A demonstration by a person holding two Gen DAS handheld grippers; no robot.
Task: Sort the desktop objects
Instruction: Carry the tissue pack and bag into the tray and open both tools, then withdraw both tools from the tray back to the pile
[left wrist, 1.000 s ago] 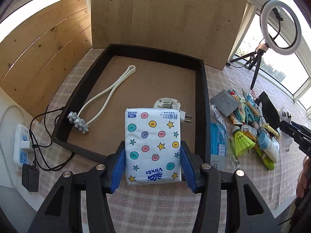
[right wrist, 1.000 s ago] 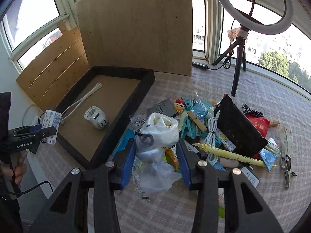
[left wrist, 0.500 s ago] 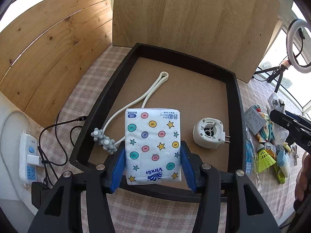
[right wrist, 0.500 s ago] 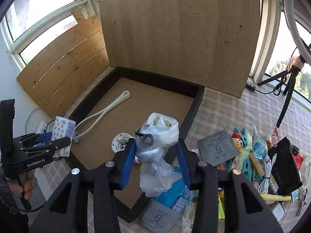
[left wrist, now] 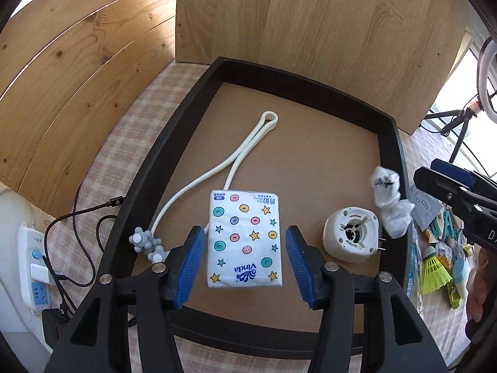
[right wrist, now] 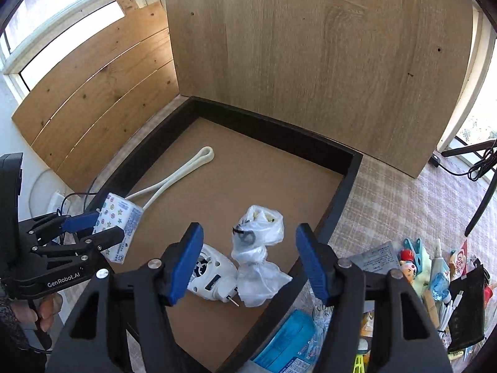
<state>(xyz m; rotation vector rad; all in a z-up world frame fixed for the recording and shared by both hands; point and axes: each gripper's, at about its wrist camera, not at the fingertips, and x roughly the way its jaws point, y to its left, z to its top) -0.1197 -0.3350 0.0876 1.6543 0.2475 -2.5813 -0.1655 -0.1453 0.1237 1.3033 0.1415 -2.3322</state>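
Note:
A white Vinda tissue pack with coloured dots and stars sits between the open jaws of my left gripper, over the black-rimmed tray; neither pad touches it. It also shows in the right wrist view. A crumpled clear plastic bag is between the wide-open jaws of my right gripper, over the tray's right side, untouched by the pads. It also shows in the left wrist view. A white round plug adapter and a white cord with grey beads lie in the tray.
Wooden boards stand behind and left of the tray. A white power strip with black cables lies at the left. A pile of small items covers the checked cloth at the right, with a blue packet by the tray's rim.
Both grippers have opened; the tissue pack and the plastic bag are no longer clamped. Both moved forward over the tray, the right one leftwards from the pile.

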